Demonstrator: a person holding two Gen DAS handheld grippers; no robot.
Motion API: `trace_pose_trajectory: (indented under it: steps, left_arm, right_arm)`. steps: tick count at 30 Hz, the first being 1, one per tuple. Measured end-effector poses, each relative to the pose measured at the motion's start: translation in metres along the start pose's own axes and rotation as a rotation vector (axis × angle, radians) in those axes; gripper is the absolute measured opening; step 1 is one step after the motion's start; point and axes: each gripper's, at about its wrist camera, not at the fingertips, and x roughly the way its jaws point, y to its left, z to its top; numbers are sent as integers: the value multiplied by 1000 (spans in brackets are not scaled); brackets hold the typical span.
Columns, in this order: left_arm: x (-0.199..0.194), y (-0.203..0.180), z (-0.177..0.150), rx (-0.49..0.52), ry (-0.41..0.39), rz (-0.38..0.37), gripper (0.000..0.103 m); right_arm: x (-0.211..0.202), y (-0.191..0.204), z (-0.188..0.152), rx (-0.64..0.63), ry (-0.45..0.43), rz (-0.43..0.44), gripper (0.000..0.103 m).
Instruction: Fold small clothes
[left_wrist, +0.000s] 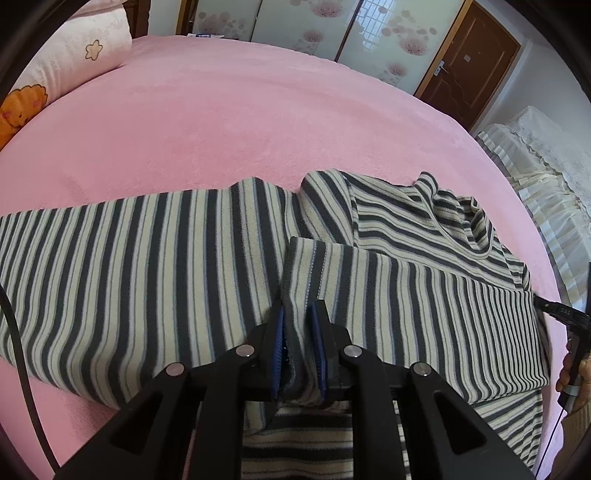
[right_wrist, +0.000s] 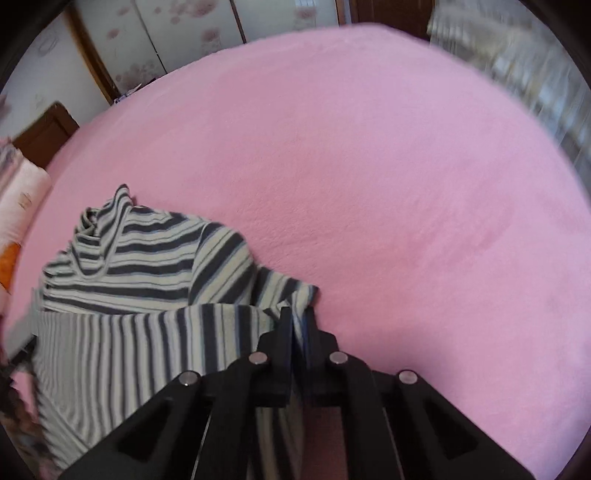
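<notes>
A grey-and-cream striped sweater (left_wrist: 147, 258) lies spread across the pink bed (left_wrist: 221, 129), its high collar (left_wrist: 461, 221) to the right. A sleeve is folded over the body. My left gripper (left_wrist: 298, 314) is shut on that sleeve's cuff, which fills the gap between the blue pads (left_wrist: 279, 332). In the right wrist view the same sweater (right_wrist: 129, 332) lies at lower left, collar (right_wrist: 96, 236) up. My right gripper (right_wrist: 298, 317) is shut on a striped fabric edge at the sweater's right side. The right wrist view is blurred.
A pink pillow (left_wrist: 74, 55) with flower prints lies at the bed's far left. Patterned wardrobe doors (left_wrist: 295, 22) and a brown door (left_wrist: 469, 66) stand behind. A cream-covered seat (left_wrist: 535, 166) is beyond the bed's right edge. A person's hand (left_wrist: 576, 373) shows at far right.
</notes>
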Motion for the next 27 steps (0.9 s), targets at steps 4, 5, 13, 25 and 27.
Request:
trace_pose_trajectory:
  steps: [4, 5, 13, 25, 27]
  left_arm:
    - [2, -1, -4, 7, -7, 33, 16]
    - [3, -2, -5, 11, -6, 42, 16]
    - [-5, 5, 2, -7, 17, 46, 32]
    - [-47, -8, -5, -2, -74, 88, 33]
    - [-46, -22, -12, 23, -77, 78, 33]
  right_arm:
    - [-5, -24, -3, 76, -24, -10, 4]
    - [2, -23, -6, 62, -2, -23, 4]
    - [6, 3, -7, 23, -9, -84, 13]
    - [-80, 59, -53, -68, -95, 61, 26]
    - [-83, 77, -67, -99, -72, 102, 26]
